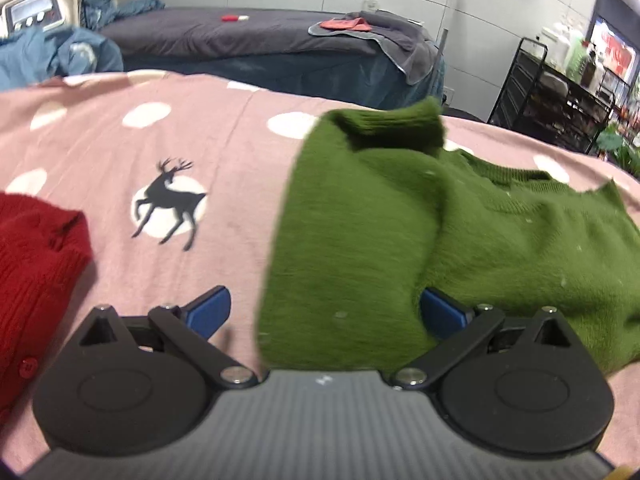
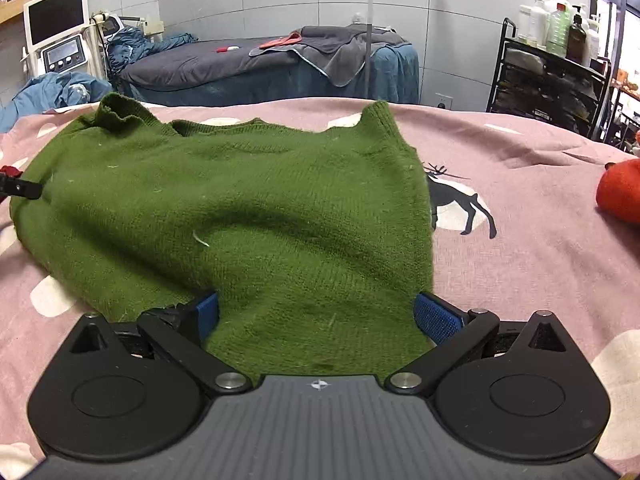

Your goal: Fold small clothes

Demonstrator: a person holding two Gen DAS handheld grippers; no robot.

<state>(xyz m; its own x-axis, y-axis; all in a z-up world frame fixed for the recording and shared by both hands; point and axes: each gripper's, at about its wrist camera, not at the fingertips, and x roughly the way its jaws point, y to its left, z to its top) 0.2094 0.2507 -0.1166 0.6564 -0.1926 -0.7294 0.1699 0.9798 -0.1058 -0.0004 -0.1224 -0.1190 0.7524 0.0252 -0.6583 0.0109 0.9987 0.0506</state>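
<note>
A green knitted sweater (image 1: 400,216) lies on the pink spotted bedspread (image 1: 120,152), its sleeves folded in over the body. My left gripper (image 1: 326,312) is open, its blue pads (image 1: 210,310) wide apart with the sweater's left hem edge between them. My right gripper (image 2: 316,312) is open too, its blue pads (image 2: 438,316) on either side of the sweater's (image 2: 240,208) lower right hem. The cloth lies slack between both sets of fingers. The left gripper's tip (image 2: 20,188) shows at the sweater's left edge in the right wrist view.
A red knitted garment (image 1: 36,272) lies on the bedspread to the left. An orange-red item (image 2: 620,194) sits at the right. Behind are a grey treatment bed (image 2: 260,60), blue cloths (image 1: 52,52), a monitor cart (image 2: 60,32) and a black shelf trolley (image 2: 552,84).
</note>
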